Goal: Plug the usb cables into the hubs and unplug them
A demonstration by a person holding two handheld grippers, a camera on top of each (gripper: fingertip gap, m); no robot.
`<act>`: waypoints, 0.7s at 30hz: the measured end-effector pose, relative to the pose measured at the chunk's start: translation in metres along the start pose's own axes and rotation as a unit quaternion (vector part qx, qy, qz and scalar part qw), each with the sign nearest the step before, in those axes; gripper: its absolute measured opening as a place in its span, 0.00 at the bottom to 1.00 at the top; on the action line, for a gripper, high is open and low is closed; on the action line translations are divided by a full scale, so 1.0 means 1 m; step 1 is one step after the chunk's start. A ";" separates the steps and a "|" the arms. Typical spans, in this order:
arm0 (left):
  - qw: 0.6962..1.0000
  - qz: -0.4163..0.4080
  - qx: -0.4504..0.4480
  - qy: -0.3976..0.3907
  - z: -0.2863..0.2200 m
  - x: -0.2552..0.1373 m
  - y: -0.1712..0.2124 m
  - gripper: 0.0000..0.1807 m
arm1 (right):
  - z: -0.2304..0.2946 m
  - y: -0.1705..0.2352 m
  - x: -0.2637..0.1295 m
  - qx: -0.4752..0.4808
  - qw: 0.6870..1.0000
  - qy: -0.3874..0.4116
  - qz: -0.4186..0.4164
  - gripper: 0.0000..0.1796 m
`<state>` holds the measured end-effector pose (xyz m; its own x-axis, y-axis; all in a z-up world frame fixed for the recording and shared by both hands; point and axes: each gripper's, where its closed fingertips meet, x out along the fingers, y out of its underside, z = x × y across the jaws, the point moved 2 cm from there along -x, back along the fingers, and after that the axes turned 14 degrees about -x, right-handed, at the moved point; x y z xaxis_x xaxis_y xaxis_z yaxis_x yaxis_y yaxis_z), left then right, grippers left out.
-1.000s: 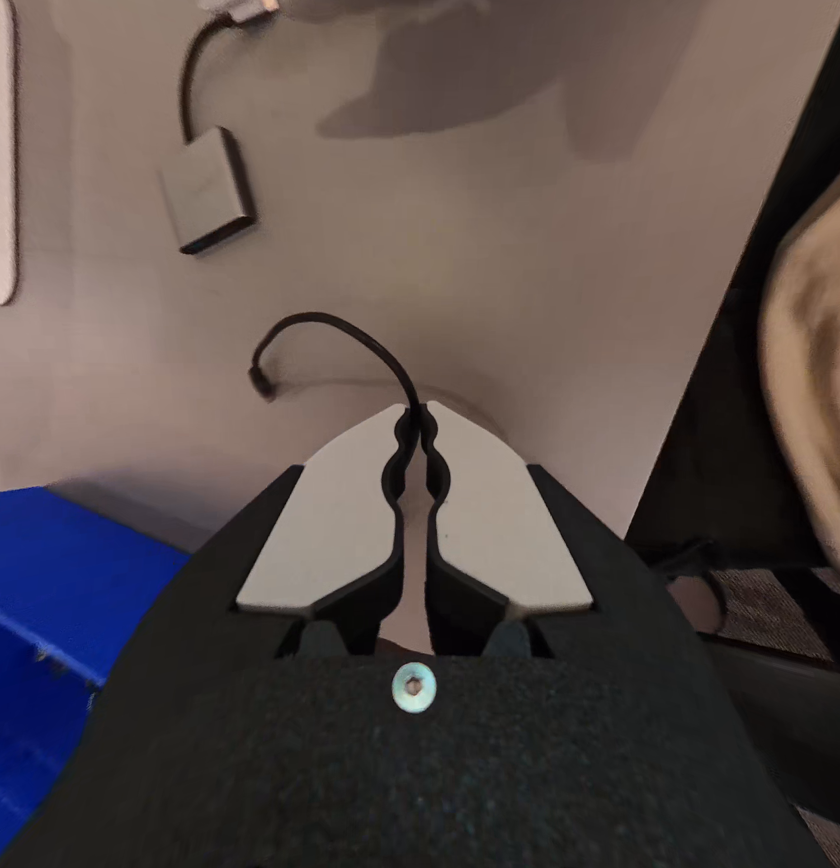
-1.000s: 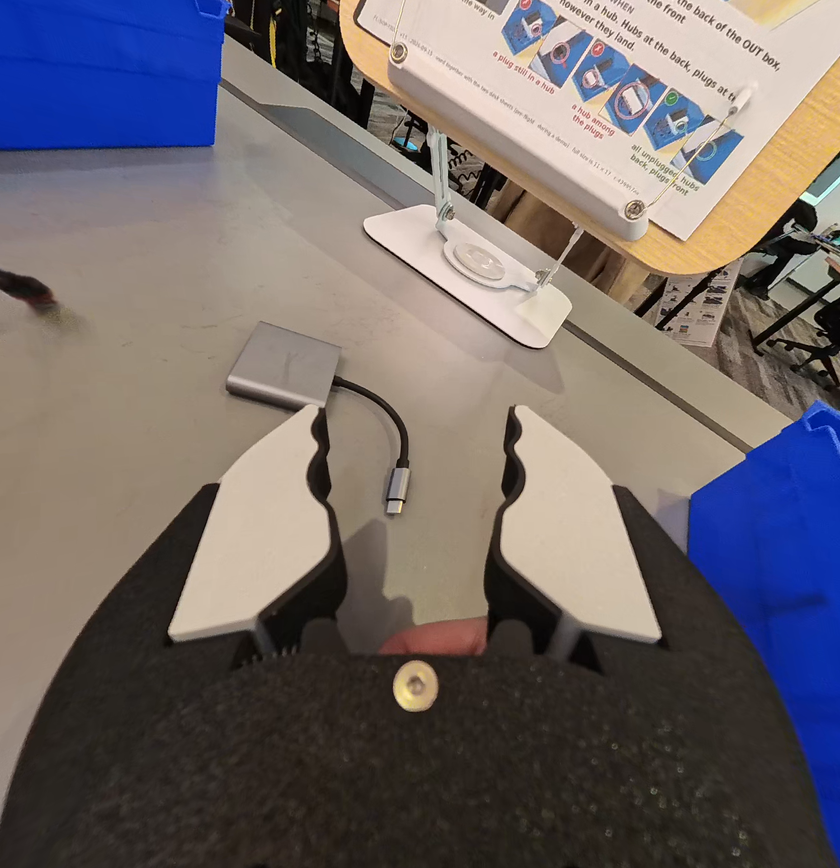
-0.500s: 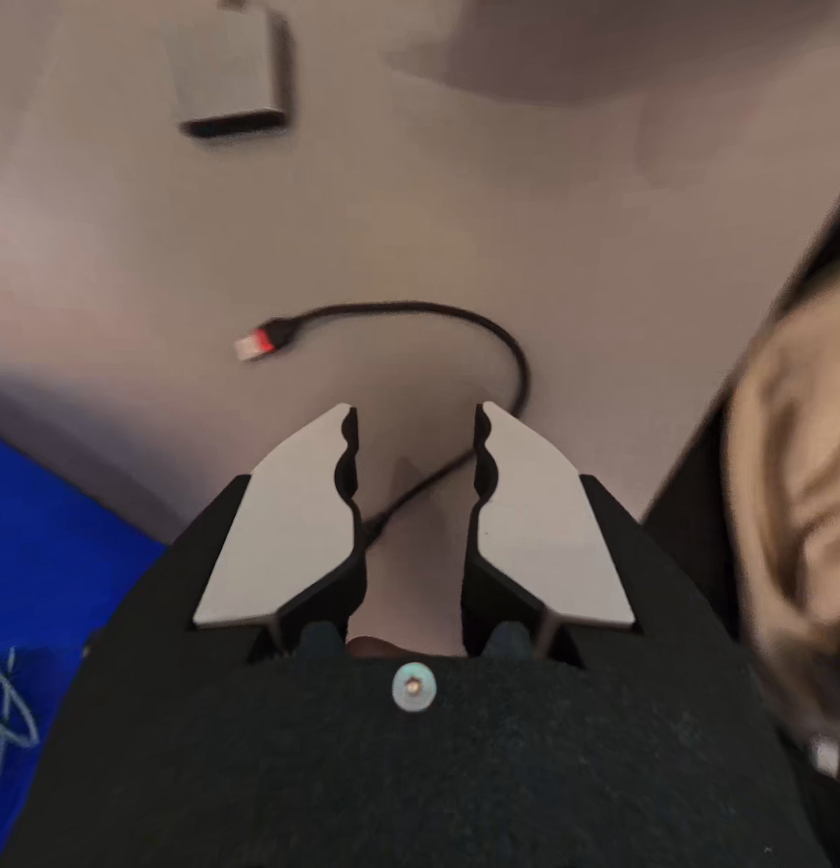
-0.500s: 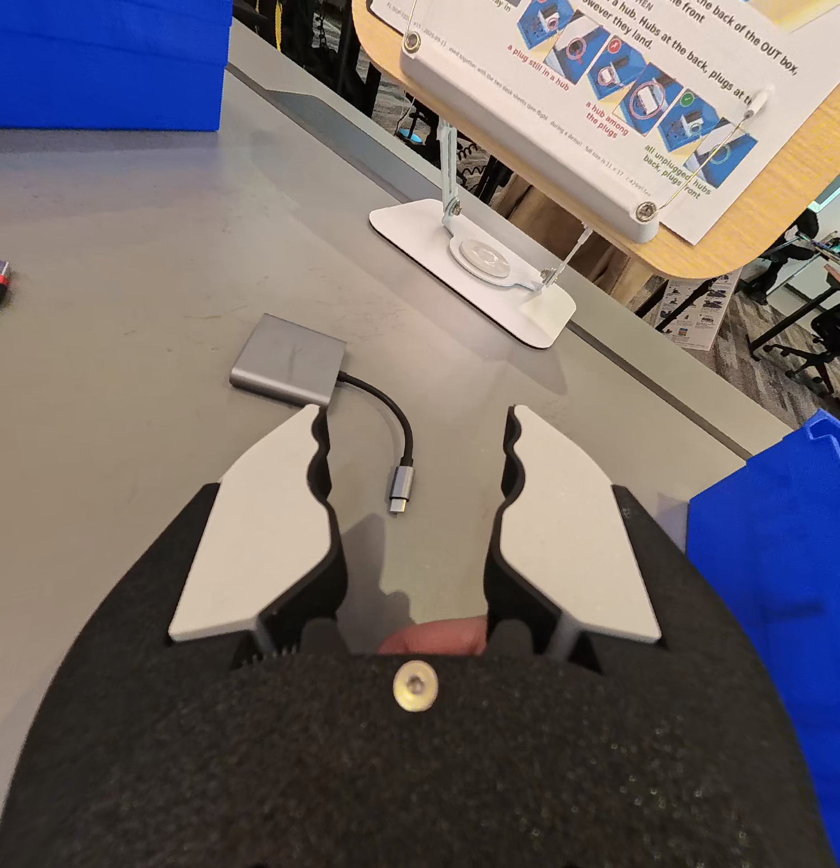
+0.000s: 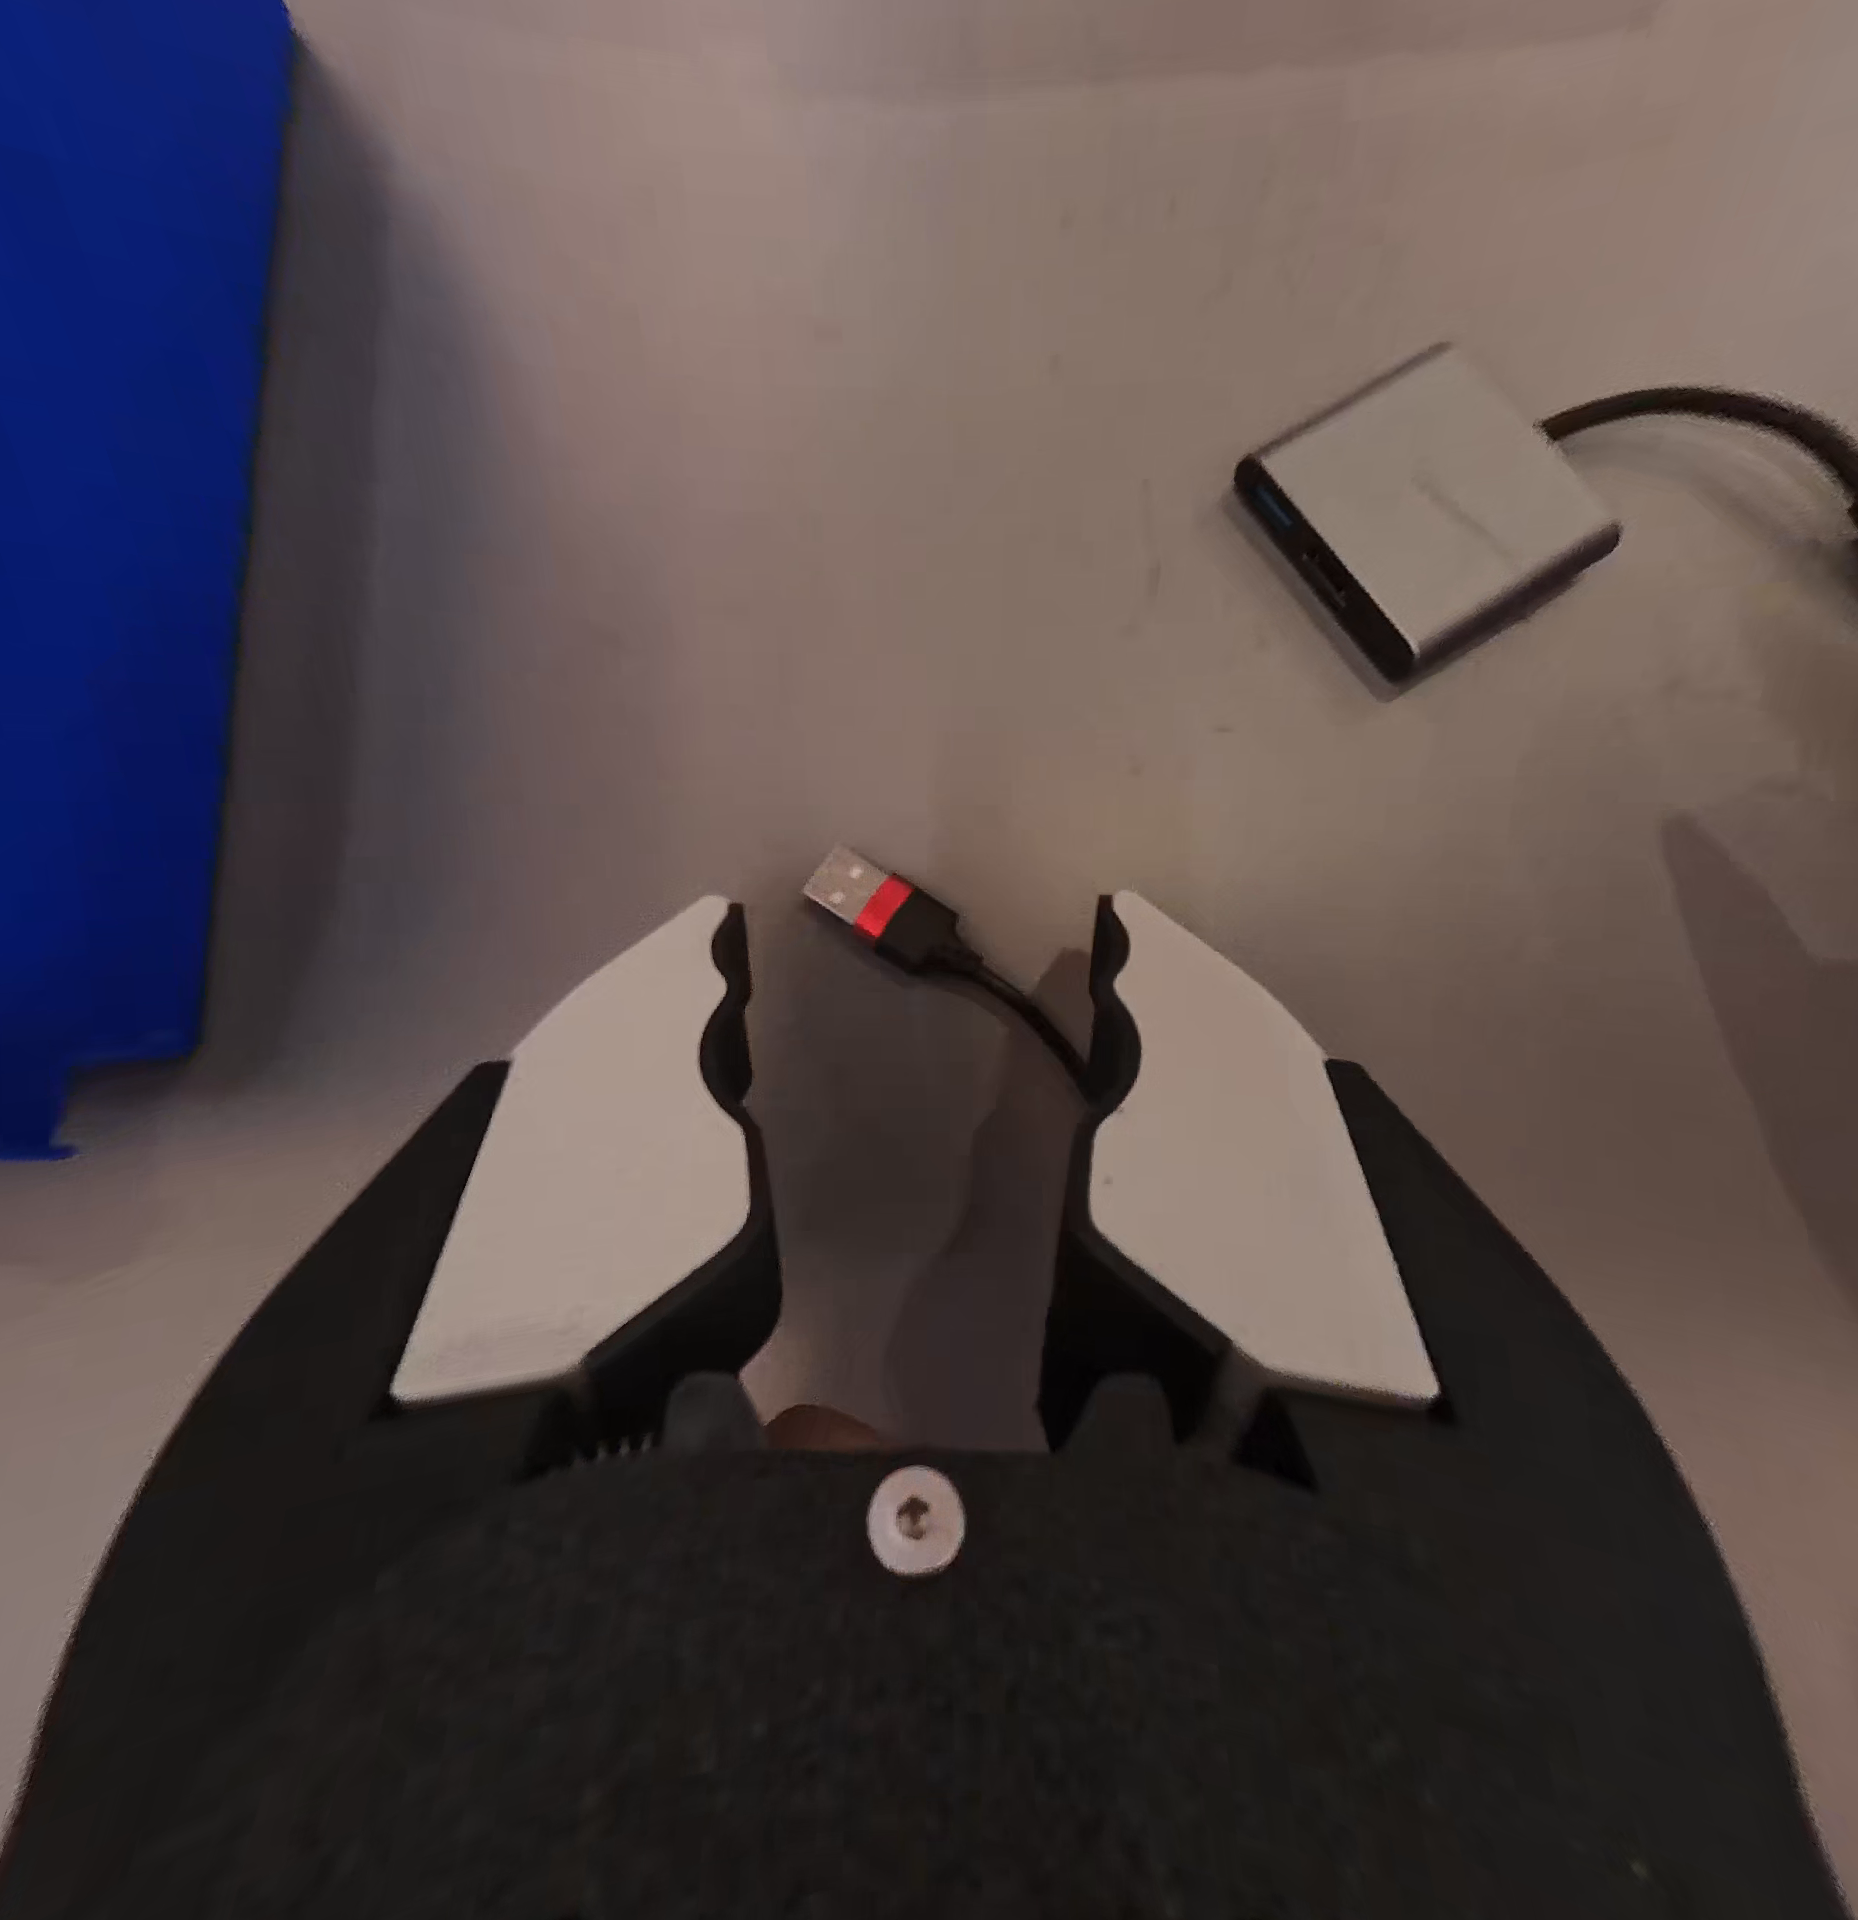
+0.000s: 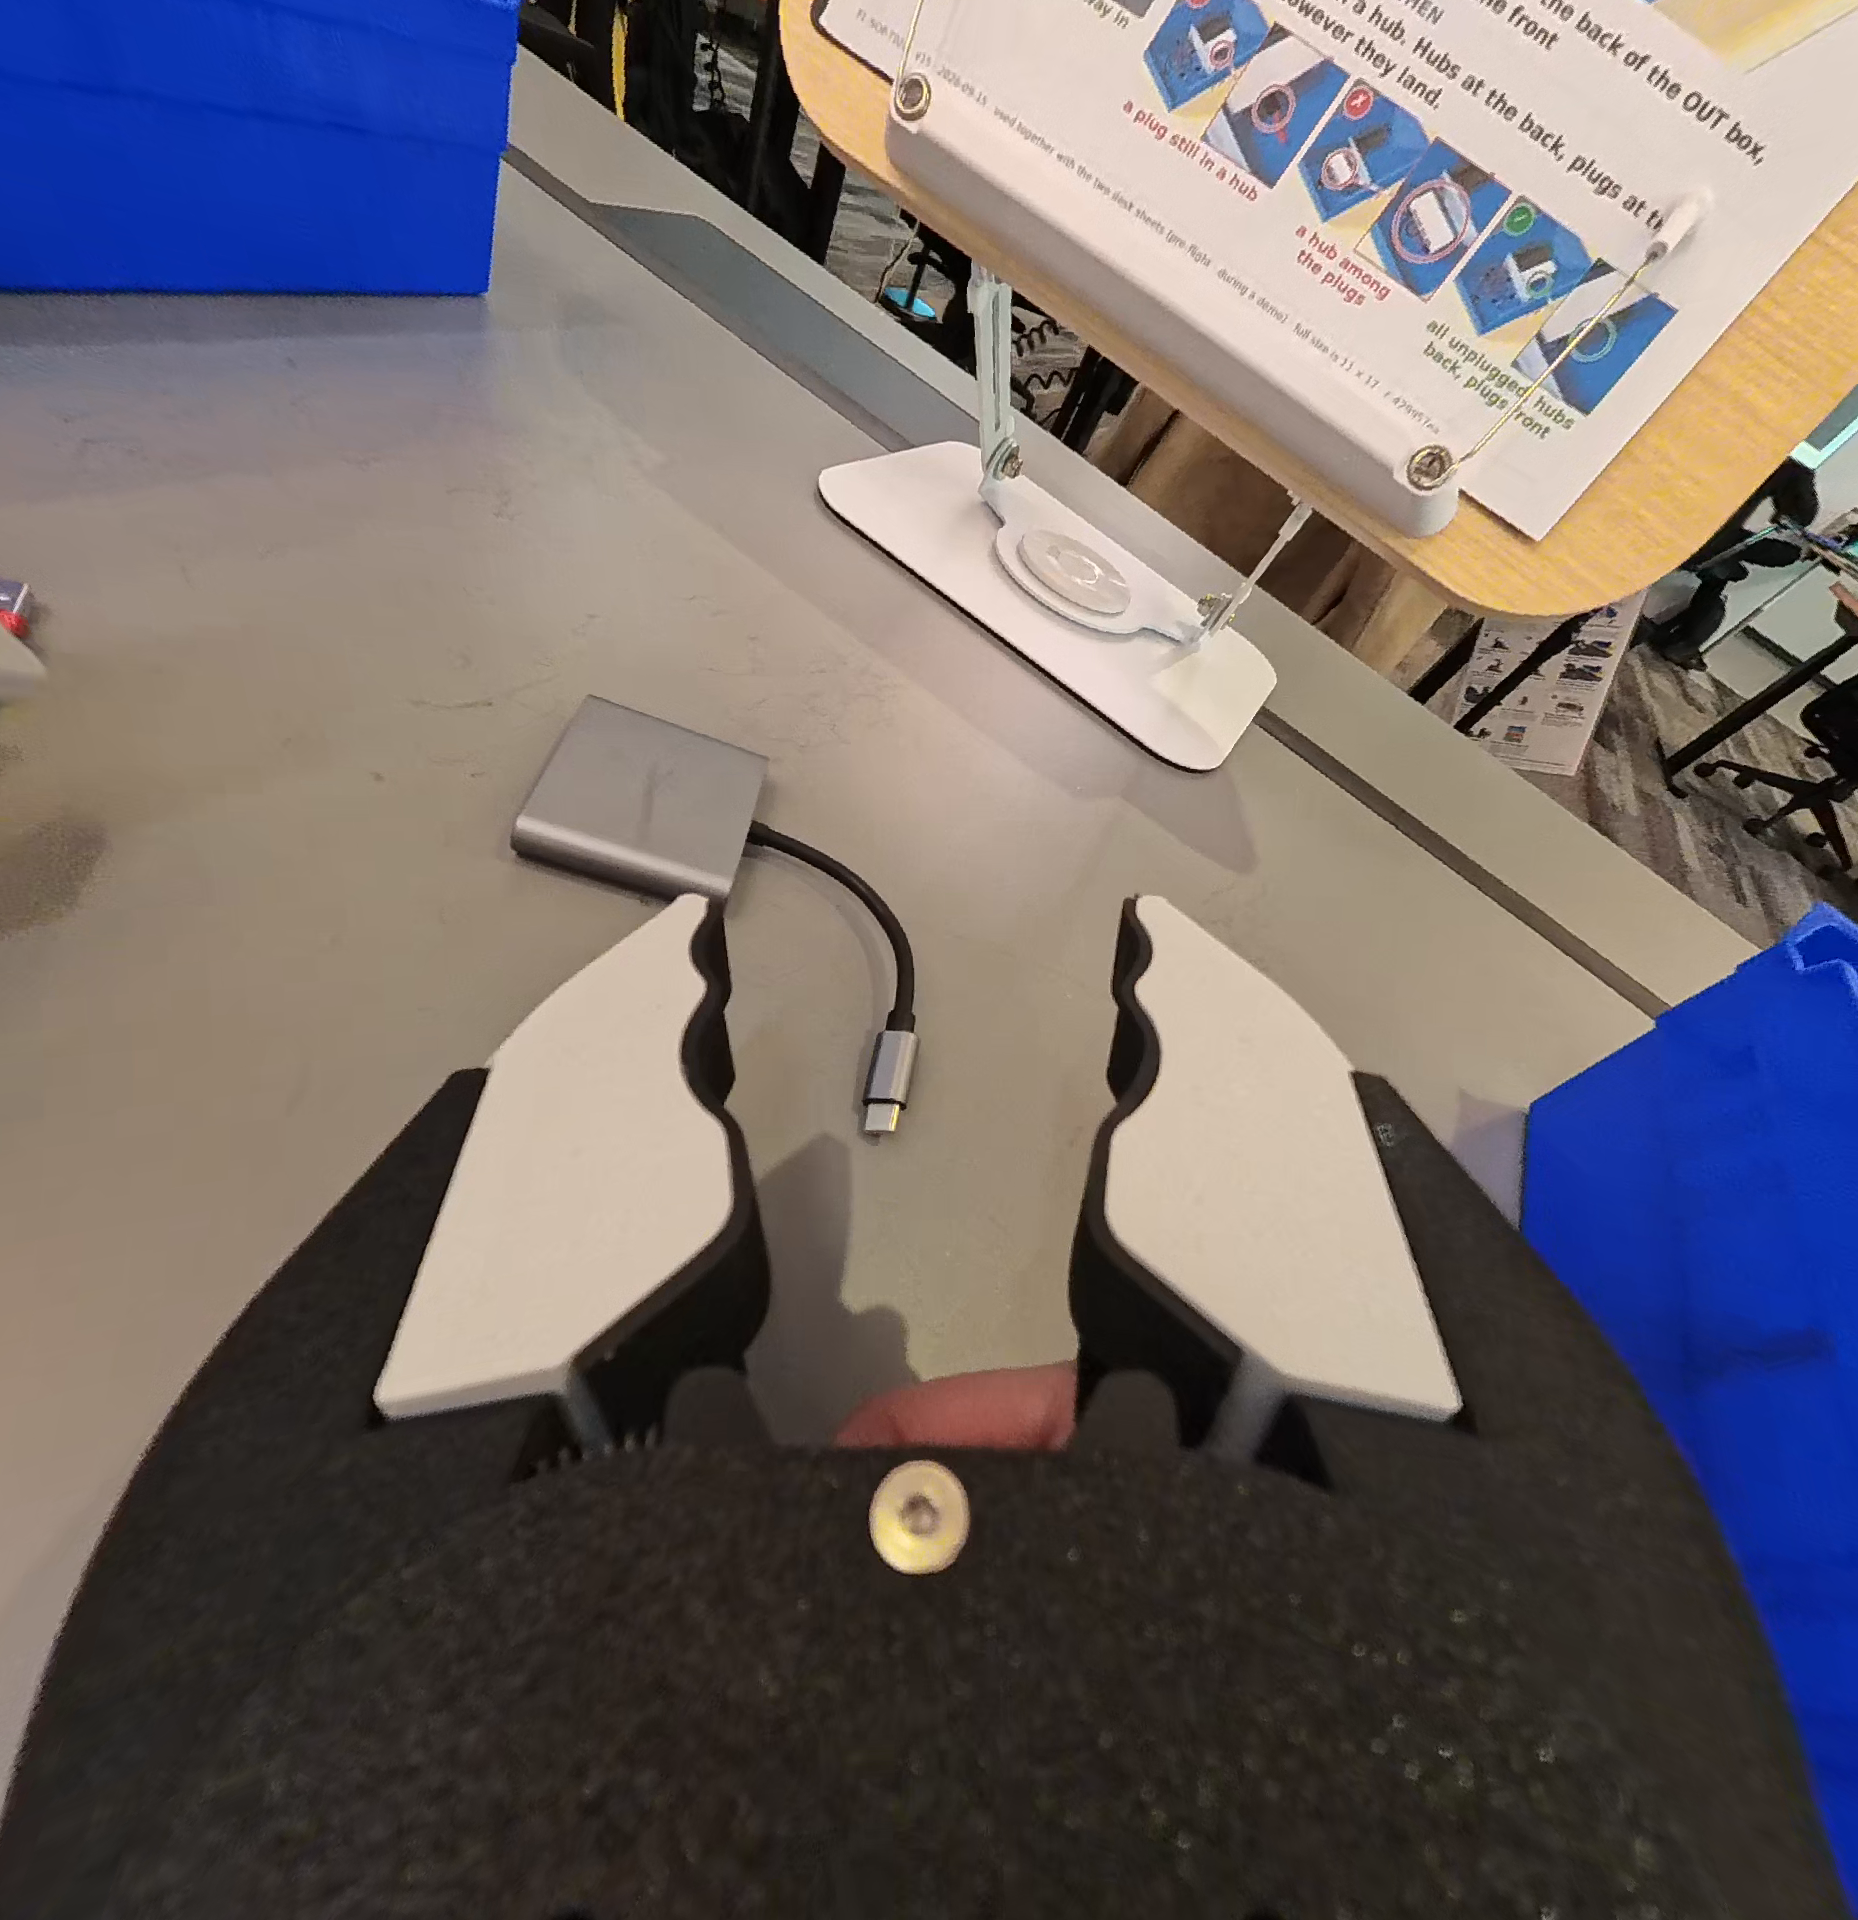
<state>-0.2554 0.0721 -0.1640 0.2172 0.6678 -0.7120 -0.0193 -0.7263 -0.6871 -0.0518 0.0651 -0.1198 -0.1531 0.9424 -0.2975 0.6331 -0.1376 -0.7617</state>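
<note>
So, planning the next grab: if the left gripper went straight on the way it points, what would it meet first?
Probably the black USB cable's red-banded silver plug, lying on the grey table just ahead of the open left gripper; depth is unclear.

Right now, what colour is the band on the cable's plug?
Red, on the USB plug; the left wrist view shows it best.
</note>
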 end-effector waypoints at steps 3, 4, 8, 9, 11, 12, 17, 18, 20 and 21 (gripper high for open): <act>1.000 0.018 0.001 -0.001 -0.005 0.013 0.008 0.28 | 0.000 0.000 0.000 0.002 1.000 -0.001 0.000 0.39; 1.000 0.016 0.003 0.003 -0.007 0.013 0.008 0.26 | 0.000 0.000 0.000 0.002 1.000 -0.001 0.000 0.39; 0.993 0.025 0.101 0.056 -0.031 0.015 0.010 0.12 | 0.000 0.000 0.000 0.001 1.000 -0.002 0.001 0.39; 0.986 0.029 0.143 0.081 -0.039 0.015 0.012 0.12 | 0.000 0.001 0.000 0.001 1.000 -0.002 0.002 0.39; 0.964 0.042 0.225 0.139 -0.055 0.009 0.020 0.11 | 0.000 0.001 0.000 0.003 1.000 -0.002 0.001 0.39; 0.955 0.048 0.251 0.152 -0.056 0.007 0.022 0.11 | 0.000 0.000 0.000 0.004 1.000 -0.002 0.000 0.39; 0.911 0.100 0.334 0.222 -0.051 -0.005 0.033 0.11 | 0.000 0.001 0.000 0.005 1.000 -0.003 0.002 0.39; 0.900 0.106 0.352 0.235 -0.048 -0.009 0.036 0.11 | 0.000 0.001 0.000 0.005 1.000 -0.004 0.002 0.39; 0.878 0.113 0.387 0.259 -0.044 -0.017 0.044 0.11 | -0.001 0.001 0.000 0.007 1.000 -0.004 0.002 0.39; 0.870 0.117 0.397 0.266 -0.042 -0.021 0.047 0.11 | -0.001 0.001 0.000 0.008 1.000 -0.004 0.002 0.39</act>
<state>-0.2203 0.0169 -0.1756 0.5335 0.1926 -0.8235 -0.7468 -0.3497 -0.5656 -0.0508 0.0655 -0.1205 -0.1565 0.9392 -0.3057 0.6221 -0.1466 -0.7691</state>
